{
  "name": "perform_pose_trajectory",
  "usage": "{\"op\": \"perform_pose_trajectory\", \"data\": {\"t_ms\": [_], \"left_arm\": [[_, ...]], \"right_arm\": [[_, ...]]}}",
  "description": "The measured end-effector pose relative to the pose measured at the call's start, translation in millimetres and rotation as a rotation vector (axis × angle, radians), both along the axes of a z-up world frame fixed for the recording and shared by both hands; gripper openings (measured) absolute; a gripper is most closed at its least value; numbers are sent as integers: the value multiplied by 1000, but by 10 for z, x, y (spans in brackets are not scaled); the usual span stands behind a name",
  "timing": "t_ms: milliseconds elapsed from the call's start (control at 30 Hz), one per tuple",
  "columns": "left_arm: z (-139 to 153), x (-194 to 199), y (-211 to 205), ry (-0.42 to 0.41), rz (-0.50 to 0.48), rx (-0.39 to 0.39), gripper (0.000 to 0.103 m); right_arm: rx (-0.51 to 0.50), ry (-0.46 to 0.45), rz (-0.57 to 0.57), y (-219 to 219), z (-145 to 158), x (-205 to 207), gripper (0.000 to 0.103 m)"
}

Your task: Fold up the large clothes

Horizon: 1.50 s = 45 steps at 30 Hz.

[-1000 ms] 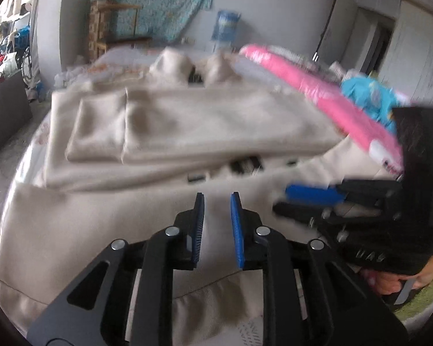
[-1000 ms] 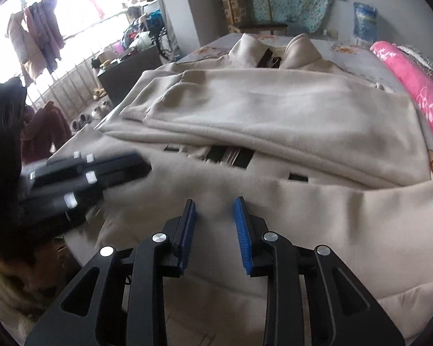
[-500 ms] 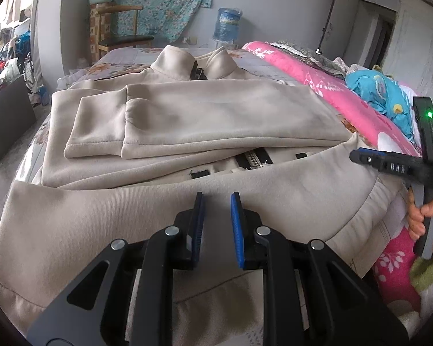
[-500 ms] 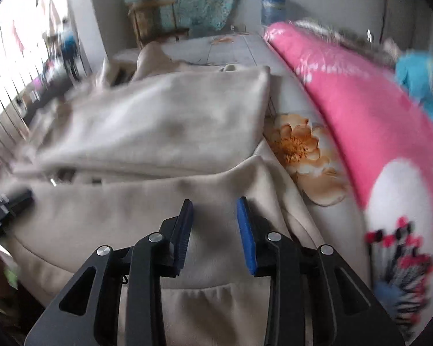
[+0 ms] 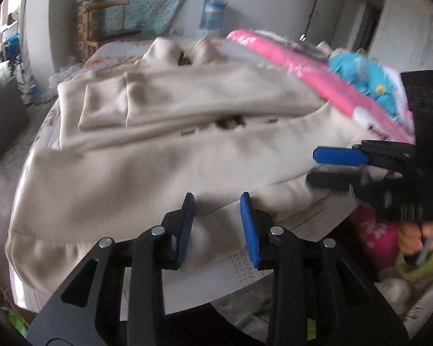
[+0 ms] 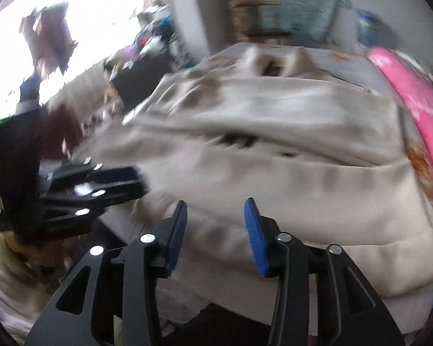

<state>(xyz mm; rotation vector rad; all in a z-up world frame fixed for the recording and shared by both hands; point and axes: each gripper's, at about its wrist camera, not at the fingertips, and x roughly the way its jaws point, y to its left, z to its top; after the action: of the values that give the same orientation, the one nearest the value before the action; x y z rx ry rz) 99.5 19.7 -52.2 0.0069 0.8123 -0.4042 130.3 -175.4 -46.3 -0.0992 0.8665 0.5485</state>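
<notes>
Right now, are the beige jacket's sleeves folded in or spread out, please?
Folded in: both sleeves lie across the beige jacket, cuffs side by side on its chest.

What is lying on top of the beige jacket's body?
Both sleeves lie folded across the beige jacket, covering most of its chest. Only a short piece of dark zipper shows below them.

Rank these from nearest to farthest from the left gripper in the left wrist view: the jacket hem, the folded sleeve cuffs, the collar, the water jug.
1. Jacket hem, just beyond the left gripper, whose jaws are opening.
2. Folded sleeve cuffs, left of centre.
3. Collar, far end of the bed.
4. Water jug, against the back wall.
</notes>
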Motion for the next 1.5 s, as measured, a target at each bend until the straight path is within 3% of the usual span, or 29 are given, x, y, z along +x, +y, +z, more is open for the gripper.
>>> {"op": "perform_pose_trajectory", "data": {"t_ms": [167, 267, 333, 400, 467, 500, 633, 700, 767, 867, 1033, 1167, 1267, 1500], "left_arm": [[53, -69, 12, 3, 16, 26, 31], [148, -153, 205, -30, 65, 52, 37], [110, -128, 427, -19, 144, 65, 40], [17, -53, 664, 27, 219, 35, 40], [5, -37, 891, 38, 254, -68, 40], [25, -24, 942, 43, 276, -80, 40], [140, -52, 1018, -2, 319, -67, 57], [111, -33, 1053, 13, 337, -39, 59], [47, 8, 1105, 49, 348, -43, 59], [140, 18, 1038, 23, 354, -33, 67], [398, 68, 698, -39, 315, 23, 80], [432, 266, 325, -28, 275, 102, 84], [369, 463, 101, 1, 267, 162, 84], [-2, 863, -53, 137, 303, 192, 85]], "right_arm": [[42, 46, -31, -122, -58, 94, 46], [-37, -29, -83, -294, 104, 8, 46], [-61, -29, -170, -567, 76, 34, 47], [-78, -4, -228, -720, 2, 81, 47], [5, 46, -277, -942, -60, 134, 47], [-10, 53, -276, -942, -31, 137, 47], [-75, -38, -333, -1032, 104, 80, 54], [-69, -35, -362, -1120, 106, 102, 61], [-90, 32, -459, -1347, -48, 202, 61], [-22, 76, -473, -1454, -58, 239, 61], [23, 39, -457, -1318, 180, 251, 65], [33, 8, -395, -1097, 284, 313, 78], [17, 5, -364, -891, 304, 442, 82], [-59, 69, -392, -752, 62, 720, 86]]}}
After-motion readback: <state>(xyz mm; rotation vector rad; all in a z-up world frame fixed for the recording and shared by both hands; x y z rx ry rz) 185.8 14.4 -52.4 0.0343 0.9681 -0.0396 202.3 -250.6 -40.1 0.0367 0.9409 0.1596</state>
